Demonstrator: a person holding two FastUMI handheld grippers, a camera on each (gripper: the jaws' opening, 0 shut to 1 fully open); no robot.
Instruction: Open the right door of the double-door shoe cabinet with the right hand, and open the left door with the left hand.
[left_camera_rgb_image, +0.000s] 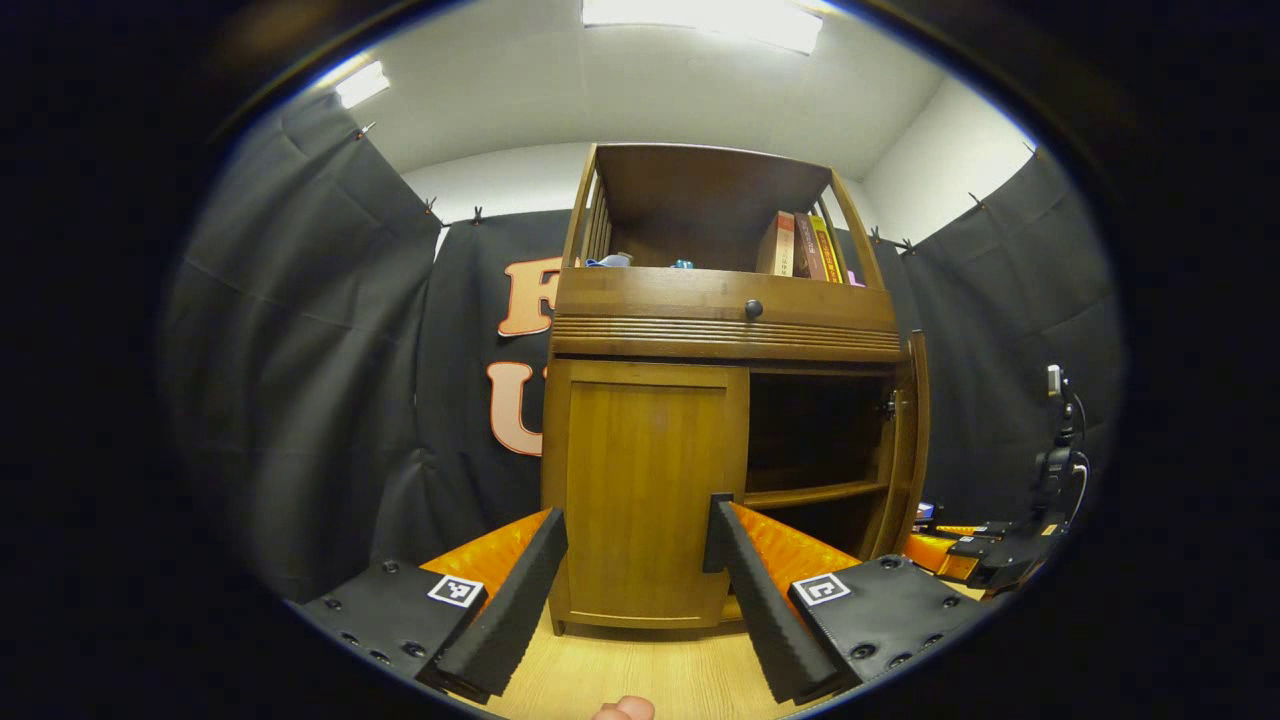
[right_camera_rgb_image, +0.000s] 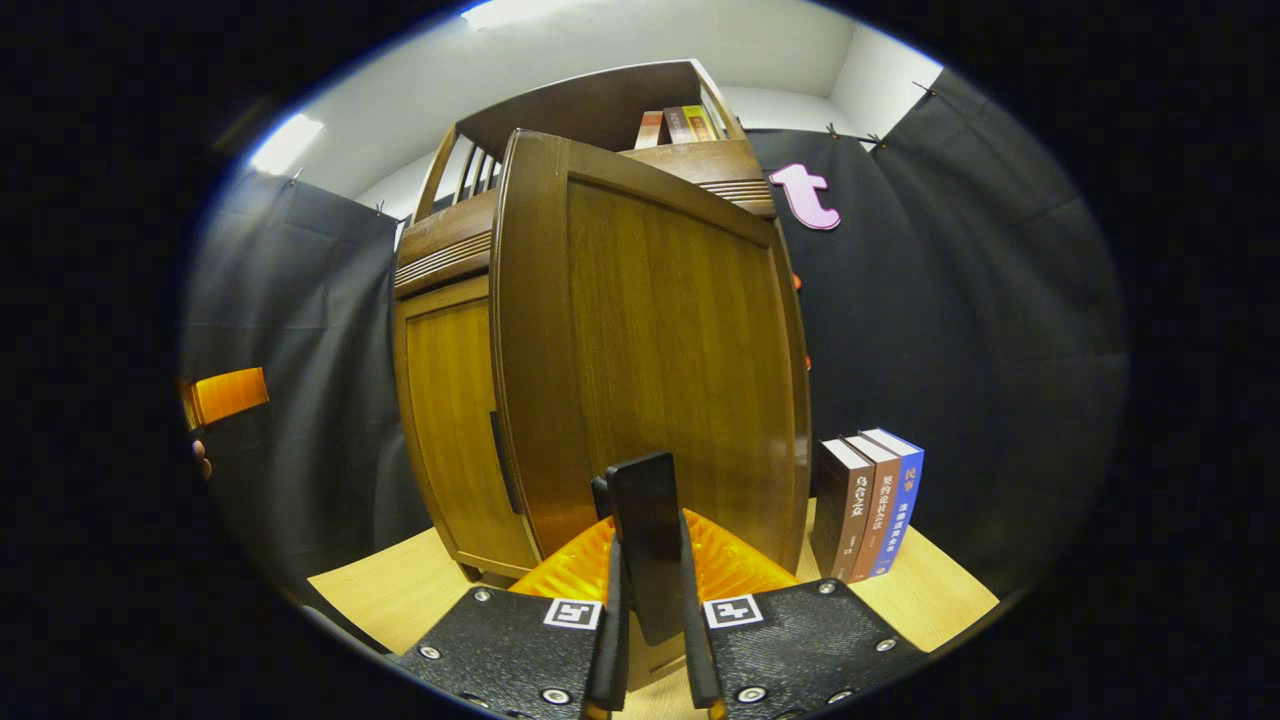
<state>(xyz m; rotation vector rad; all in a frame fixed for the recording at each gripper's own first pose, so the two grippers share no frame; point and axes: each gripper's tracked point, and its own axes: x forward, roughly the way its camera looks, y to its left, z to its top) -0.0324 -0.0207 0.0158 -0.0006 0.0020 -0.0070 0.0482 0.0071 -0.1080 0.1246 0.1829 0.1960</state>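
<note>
Wood floor (right_camera_rgb_image: 930, 590), three books (right_camera_rgb_image: 868, 505) beside open right door (right_camera_rgb_image: 660, 350), left door (left_camera_rgb_image: 645, 490) closed

left gripper (left_camera_rgb_image: 635, 525): fingers spread wide | right gripper (right_camera_rgb_image: 648, 600): fingers closed together

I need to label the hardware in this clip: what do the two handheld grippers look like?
The left gripper and the right gripper look alike: ribbed orange bodies, black textured plates with round screws, each plate bearing a small black-and-white square marker. The fingers are long and wedge-shaped, covered in black foam-like padding.
</note>
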